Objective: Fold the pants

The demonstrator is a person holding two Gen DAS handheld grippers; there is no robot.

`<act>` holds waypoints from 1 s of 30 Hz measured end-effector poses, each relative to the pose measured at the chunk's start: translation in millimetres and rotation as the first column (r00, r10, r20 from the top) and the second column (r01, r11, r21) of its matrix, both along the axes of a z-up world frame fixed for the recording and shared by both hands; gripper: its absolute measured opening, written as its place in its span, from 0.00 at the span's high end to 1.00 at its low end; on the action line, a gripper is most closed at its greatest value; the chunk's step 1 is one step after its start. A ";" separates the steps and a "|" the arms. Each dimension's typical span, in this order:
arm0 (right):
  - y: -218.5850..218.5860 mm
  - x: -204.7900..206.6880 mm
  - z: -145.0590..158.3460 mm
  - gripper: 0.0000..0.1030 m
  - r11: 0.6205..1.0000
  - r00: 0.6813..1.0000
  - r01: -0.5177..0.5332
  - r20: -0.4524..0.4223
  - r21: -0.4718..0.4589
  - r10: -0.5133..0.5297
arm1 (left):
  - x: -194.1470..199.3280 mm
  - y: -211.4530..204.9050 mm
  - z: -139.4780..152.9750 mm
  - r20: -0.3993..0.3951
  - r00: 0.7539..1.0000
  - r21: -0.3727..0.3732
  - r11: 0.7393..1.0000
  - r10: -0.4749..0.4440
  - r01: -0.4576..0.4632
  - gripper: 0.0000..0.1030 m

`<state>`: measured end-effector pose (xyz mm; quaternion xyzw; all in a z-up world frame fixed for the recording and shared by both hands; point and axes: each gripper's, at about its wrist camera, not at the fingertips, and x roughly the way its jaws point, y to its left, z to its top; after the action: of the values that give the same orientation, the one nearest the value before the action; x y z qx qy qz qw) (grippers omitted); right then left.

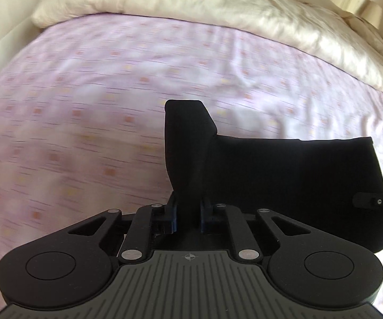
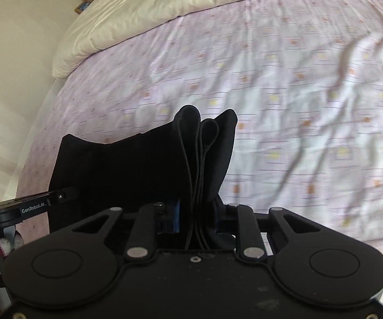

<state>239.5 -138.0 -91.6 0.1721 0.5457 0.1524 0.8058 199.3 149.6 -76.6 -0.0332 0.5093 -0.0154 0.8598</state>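
Pants [image 1: 284, 180], black and already folded into a compact bundle, hang stretched between both tongs above the bed [image 1: 85, 93]. On the left, the left tongs [image 1: 186, 212] are closed on 1 end of the bundle, and a flap of cloth stands up past the fingers. From there the fabric runs rightward as a taut, flat panel, clear of the pink patterned sheet as far as the views show. On the right, the right tongs [image 2: 202, 220] are clamped on the other end, where several stacked layers and hemmed edges show side by side, so I judge more than 1 fold is done. A cream duvet [image 2: 191, 8] lies bunched along the far side of the bed, well apart from the pants.

Judging by the small size and the layers, the folding looks nearly finished. What seems left is perhaps 1 last fold, then laying the bundle flat on the sheet and letting go.
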 end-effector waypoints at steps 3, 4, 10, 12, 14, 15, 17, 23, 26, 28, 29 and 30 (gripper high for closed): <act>64.4 19.1 3.2 0.78 0.997 0.997 -0.079 0.017 0.020 0.079 | 4.6 53.2 5.2 0.010 0.999 0.024 0.998 0.054 -0.054 0.87; 83.3 26.0 3.6 0.78 0.995 0.995 -0.100 0.020 0.029 0.100 | 6.6 70.3 6.9 0.010 0.997 0.026 0.997 0.071 -0.071 0.87; 166.8 58.6 1.2 0.78 0.984 0.984 -0.176 0.034 0.012 0.175 | 20.0 139.1 1.6 -0.010 0.992 0.005 0.992 0.124 -0.124 0.85; 177.3 67.6 -9.8 0.78 0.984 0.985 -0.169 0.003 -0.049 0.170 | 26.4 151.9 -17.6 -0.046 0.989 0.006 0.990 0.138 -0.138 0.77; 178.5 72.7 -26.0 0.74 0.980 0.988 -0.153 -0.052 -0.128 0.147 | 29.9 161.4 -36.1 -0.070 0.984 0.029 0.987 0.163 -0.161 0.73; 178.5 75.0 -31.6 0.69 0.977 0.988 -0.147 -0.070 -0.153 0.138 | 29.9 169.2 -44.3 -0.080 0.979 0.036 0.982 0.189 -0.187 0.73; 177.8 74.8 -37.2 0.64 0.970 0.987 -0.156 -0.079 -0.187 0.143 | 28.4 178.7 -49.7 -0.079 0.973 0.025 0.976 0.218 -0.217 0.73; 180.9 58.2 -8.6 0.59 0.947 0.987 -0.135 0.041 -0.291 0.153 | 3.8 177.9 -18.7 0.034 0.977 0.110 0.971 0.210 -0.212 0.74; 179.3 36.7 16.6 0.59 0.959 0.975 -0.115 0.154 -0.257 0.158 | -19.7 166.1 -0.2 0.096 0.981 0.124 0.976 0.168 -0.180 0.74; 184.6 20.9 23.4 0.61 0.962 0.963 -0.155 0.183 -0.223 0.198 | -30.8 154.4 0.7 0.103 0.988 0.129 0.983 0.119 -0.131 0.74; 188.1 13.6 23.8 0.62 0.959 0.959 -0.174 0.184 -0.224 0.217 | -36.8 148.3 -1.5 0.101 0.990 0.142 0.983 0.098 -0.112 0.74; 190.7 6.8 22.0 0.63 0.955 0.955 -0.194 0.180 -0.226 0.236 | -42.9 142.4 -6.5 0.094 0.992 0.156 0.983 0.085 -0.099 0.74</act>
<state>246.3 52.7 -69.6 0.0106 0.4879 0.1994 0.8498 156.4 292.1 -83.1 0.0133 0.4691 0.0642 0.8807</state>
